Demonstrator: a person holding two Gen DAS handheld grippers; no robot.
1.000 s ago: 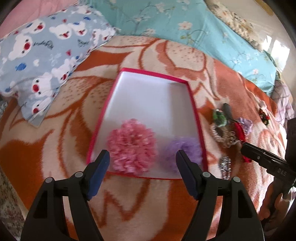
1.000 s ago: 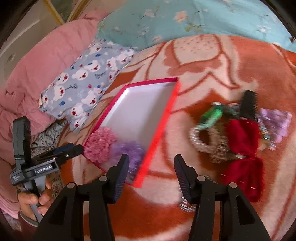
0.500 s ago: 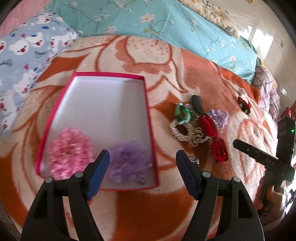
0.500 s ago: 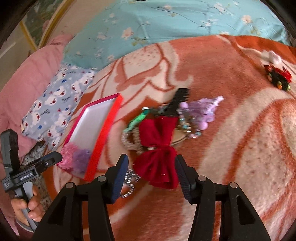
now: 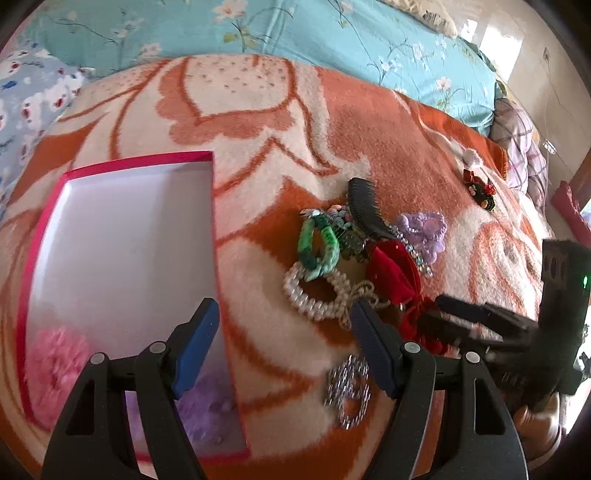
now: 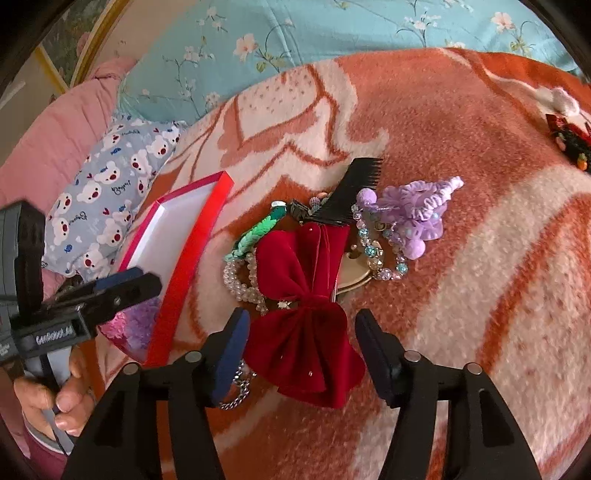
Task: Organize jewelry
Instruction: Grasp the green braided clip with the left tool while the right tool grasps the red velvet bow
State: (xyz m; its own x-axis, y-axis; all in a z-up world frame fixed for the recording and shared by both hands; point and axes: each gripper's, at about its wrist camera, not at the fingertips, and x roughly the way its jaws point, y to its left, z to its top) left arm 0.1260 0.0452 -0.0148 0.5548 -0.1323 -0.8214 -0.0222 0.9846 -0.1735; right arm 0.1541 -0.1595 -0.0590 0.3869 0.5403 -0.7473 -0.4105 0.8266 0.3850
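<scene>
A red-rimmed white box (image 5: 110, 236) lies on the blanket with a pink pompom (image 5: 55, 369) and a purple pompom (image 5: 207, 406) in its near end. To its right is a pile: green scrunchie (image 5: 317, 243), pearl bracelet (image 5: 317, 299), black comb (image 5: 364, 206), red velvet bow (image 6: 303, 295), purple flower clip (image 6: 417, 210), silver chain (image 5: 349, 387). My left gripper (image 5: 284, 350) is open above the blanket between box and pile. My right gripper (image 6: 303, 354) is open, its fingers on either side of the bow's near half.
A small red-and-black hair clip (image 5: 480, 190) lies apart at the far right of the blanket. A bear-print pillow (image 6: 107, 206) and a turquoise floral quilt (image 5: 295, 33) border the orange blanket. The box also shows in the right wrist view (image 6: 199, 236).
Both grippers have swung right, from the box toward the pile. The right gripper has come closer, so the red bow now sits between its open fingers.
</scene>
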